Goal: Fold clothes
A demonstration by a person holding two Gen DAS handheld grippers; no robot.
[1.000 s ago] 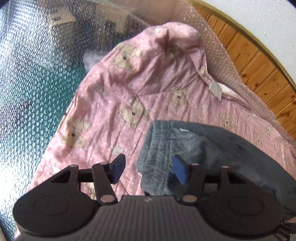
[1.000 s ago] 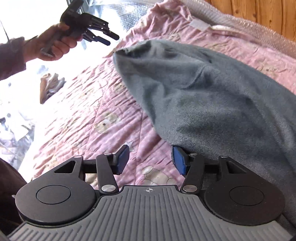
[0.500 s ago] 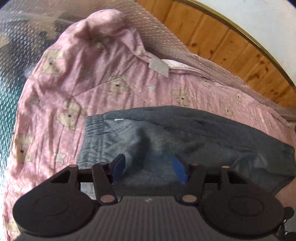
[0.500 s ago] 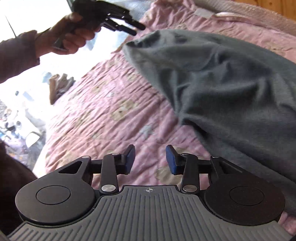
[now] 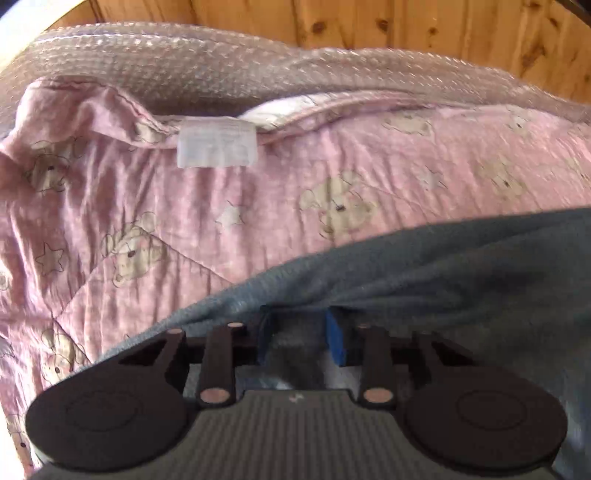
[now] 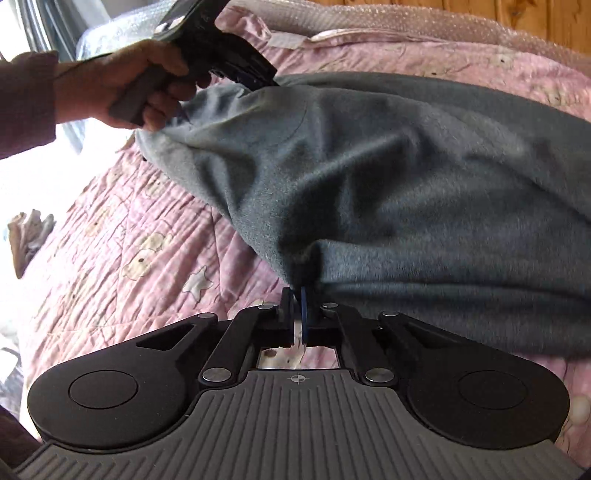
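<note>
Knotty pine wall (image 5: 369, 26), bubble wrap (image 5: 221, 70), pink bear-print quilt (image 5: 184, 206), bright daylight

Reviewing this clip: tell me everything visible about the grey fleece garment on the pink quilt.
The grey fleece garment is soft, fuzzy, plain blue-grey cloth, rumpled into folds and lying across the pink bear-print quilt. The right gripper has just closed and pinches its near edge into a small peak. The left gripper, held in a hand, has been closing at the far end, with cloth bunched between its blue pads. Its full shape is not visible.

Fuzzy grey fleece garment (image 6: 406, 177), quilted cotton bedspread (image 5: 258, 206)
</note>
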